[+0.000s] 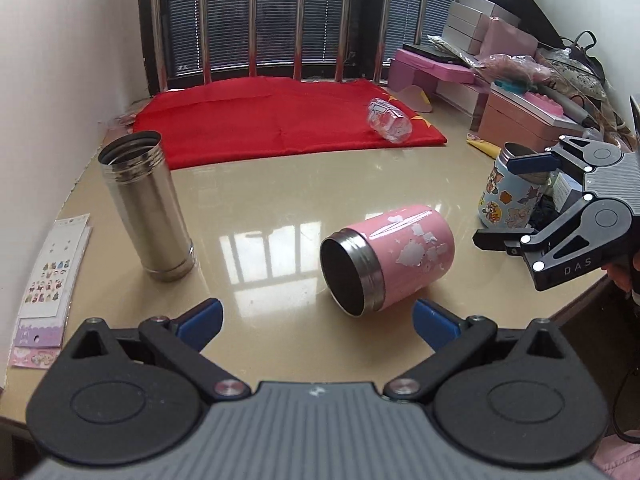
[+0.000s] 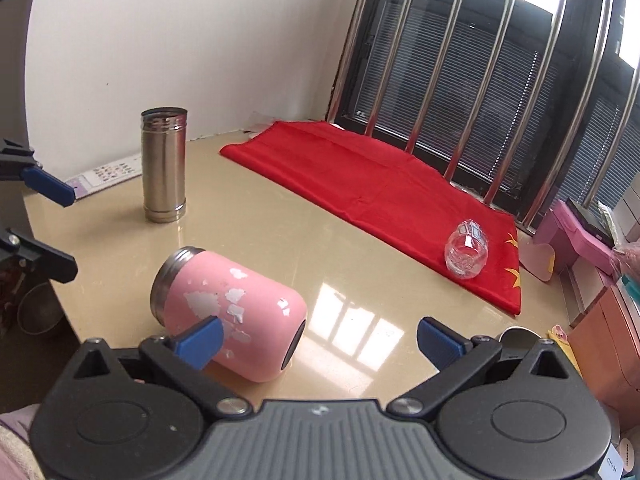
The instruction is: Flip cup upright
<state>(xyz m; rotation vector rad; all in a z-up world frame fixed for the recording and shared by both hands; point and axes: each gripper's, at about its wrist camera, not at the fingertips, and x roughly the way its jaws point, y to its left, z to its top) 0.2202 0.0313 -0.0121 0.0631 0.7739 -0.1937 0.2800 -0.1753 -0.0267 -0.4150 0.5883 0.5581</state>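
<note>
The pink cup (image 1: 394,258) lies on its side in the middle of the glossy beige desk (image 1: 256,208), its steel-rimmed mouth turned toward my left gripper (image 1: 316,318) and its base toward my right gripper (image 2: 318,340). Both grippers hover with fingers spread wide apart, holding nothing; in the right wrist view one blue pad (image 2: 200,340) overlaps the cup's side, though I cannot tell if it touches. A tall steel flask (image 1: 146,206) stands upright well to the left of the cup. Farther back a red cloth (image 1: 280,120) covers the desk, with a clear glass (image 1: 390,120) lying on it.
</note>
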